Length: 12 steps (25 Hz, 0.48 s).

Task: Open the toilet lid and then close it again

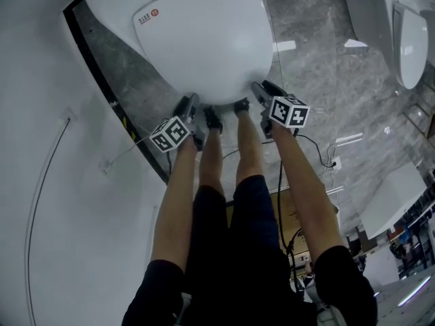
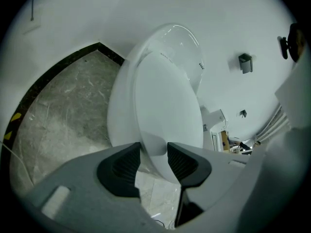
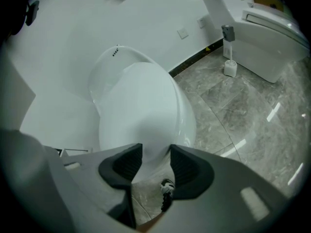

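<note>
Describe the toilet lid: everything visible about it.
The toilet lid is a white, glossy, smooth oval, plastic by its look. It lies closed flat over the bowl, with its hinge end toward the wall and its rounded front edge toward the person. The left gripper and right gripper hover at that front edge with jaws apart. The edge shows between them, but no pad visibly presses on it.

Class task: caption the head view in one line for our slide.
A person holds left gripper and right gripper, both open, near the front edge of a closed toilet lid.
</note>
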Available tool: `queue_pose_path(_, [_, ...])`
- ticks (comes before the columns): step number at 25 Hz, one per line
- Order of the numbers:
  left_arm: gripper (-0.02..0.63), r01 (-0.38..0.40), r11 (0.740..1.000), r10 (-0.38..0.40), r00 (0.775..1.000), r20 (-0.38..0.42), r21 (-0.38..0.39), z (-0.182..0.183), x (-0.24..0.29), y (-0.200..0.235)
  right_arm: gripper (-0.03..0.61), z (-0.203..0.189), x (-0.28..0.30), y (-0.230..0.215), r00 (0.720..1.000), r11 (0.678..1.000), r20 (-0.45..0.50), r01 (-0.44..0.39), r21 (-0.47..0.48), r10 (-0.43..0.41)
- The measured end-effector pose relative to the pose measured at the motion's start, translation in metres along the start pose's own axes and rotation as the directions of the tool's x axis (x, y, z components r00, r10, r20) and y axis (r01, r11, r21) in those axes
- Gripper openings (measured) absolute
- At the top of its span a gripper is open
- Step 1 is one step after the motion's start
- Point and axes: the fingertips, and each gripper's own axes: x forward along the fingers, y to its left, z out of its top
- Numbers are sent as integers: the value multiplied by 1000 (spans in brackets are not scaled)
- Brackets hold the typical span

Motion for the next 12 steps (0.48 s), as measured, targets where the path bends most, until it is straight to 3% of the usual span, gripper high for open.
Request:
queue_pose_path(5, [158,64,994,-64,998,1,-92,3,-6,-1,172,1,-4,5,1000,999,7,14,46,-15])
queue_pose_path(12, [127,93,988,-97,995,-28,-124,5,-20,-12,127,4,-20,7,1000,996,5,20,86,-20])
